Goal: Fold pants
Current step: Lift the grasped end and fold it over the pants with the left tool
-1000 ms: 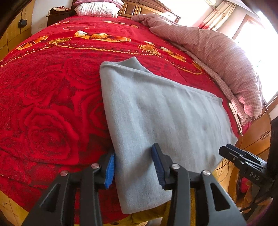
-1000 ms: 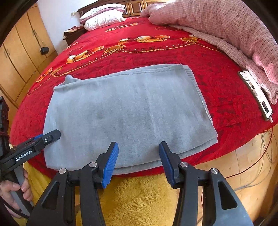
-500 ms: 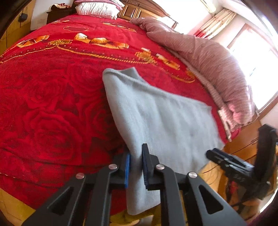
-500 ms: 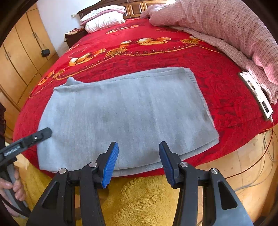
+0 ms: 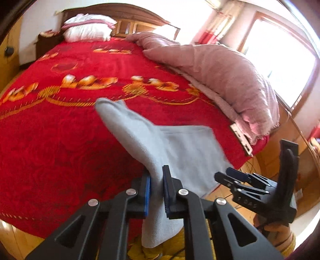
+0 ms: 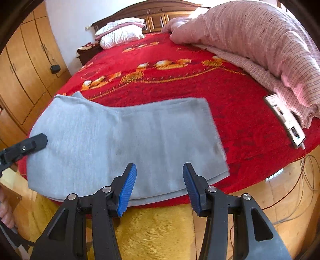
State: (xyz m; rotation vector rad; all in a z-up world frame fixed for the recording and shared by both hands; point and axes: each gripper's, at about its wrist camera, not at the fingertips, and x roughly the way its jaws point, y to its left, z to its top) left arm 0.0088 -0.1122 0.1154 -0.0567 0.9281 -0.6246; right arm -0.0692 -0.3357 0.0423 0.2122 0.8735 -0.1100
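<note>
Nearest the left wrist camera, the left gripper [image 5: 156, 189] has its blue-padded fingers pinching the near left edge of the grey pants [image 5: 180, 148], and the cloth rises in a ridge from the bed towards the jaws, with a loose flap hanging below them. The right gripper [image 6: 159, 185] hovers over the near edge of the pants with its fingers spread apart and nothing between them; a yellow rug [image 6: 160, 230] lies on the floor beneath it. The folded pants lie across the near corner of the red blanket [image 6: 200, 80], their near edge seemingly overhanging the bedside, though blur makes that uncertain. Near the right edge of the blanket rests a remote control [image 6: 285, 121], just beside a pink quilt [image 6: 260, 40]. Farthest off, white pillows [image 6: 120, 33] sit against the wooden headboard [image 6: 156, 18].
</note>
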